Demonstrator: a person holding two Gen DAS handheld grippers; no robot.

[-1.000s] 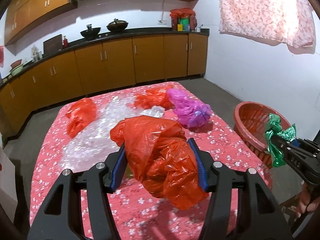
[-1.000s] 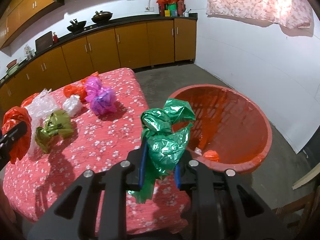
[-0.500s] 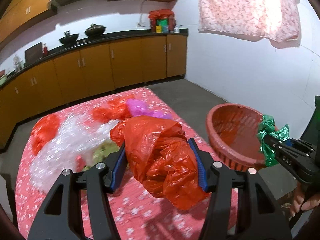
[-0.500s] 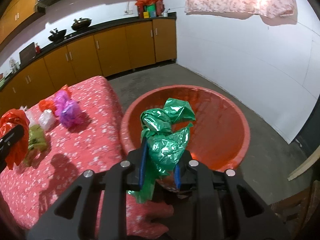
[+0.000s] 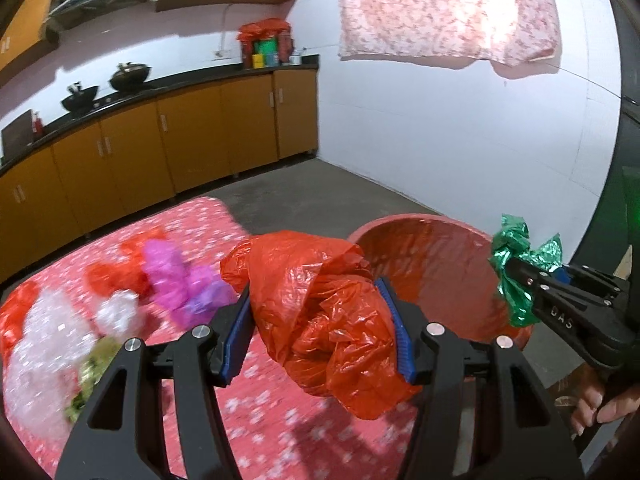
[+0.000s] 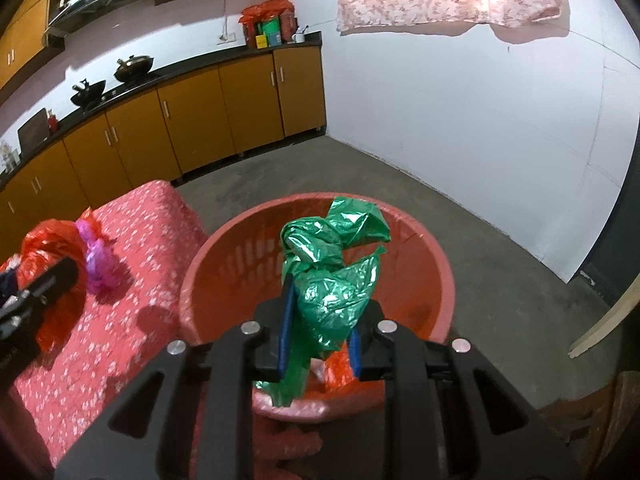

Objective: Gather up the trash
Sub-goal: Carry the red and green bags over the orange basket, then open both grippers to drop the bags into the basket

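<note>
Both wrist views look forward, sharing red basket (image 5: 436, 264) (image 6: 248, 248)

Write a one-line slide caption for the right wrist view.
Right hand-held gripper holds a crumpled green bag above the red basket beside the table.

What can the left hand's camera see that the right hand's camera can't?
Only the left wrist view shows the clear crinkly bags on the table, the olive wrapper, and the person's fingers holding the right gripper.

Only the right wrist view looks down into the basket, where some red trash already lies.

Both show the red bag clamped in the left gripper, the green bag, the purple bag and the red flowered table.
</note>
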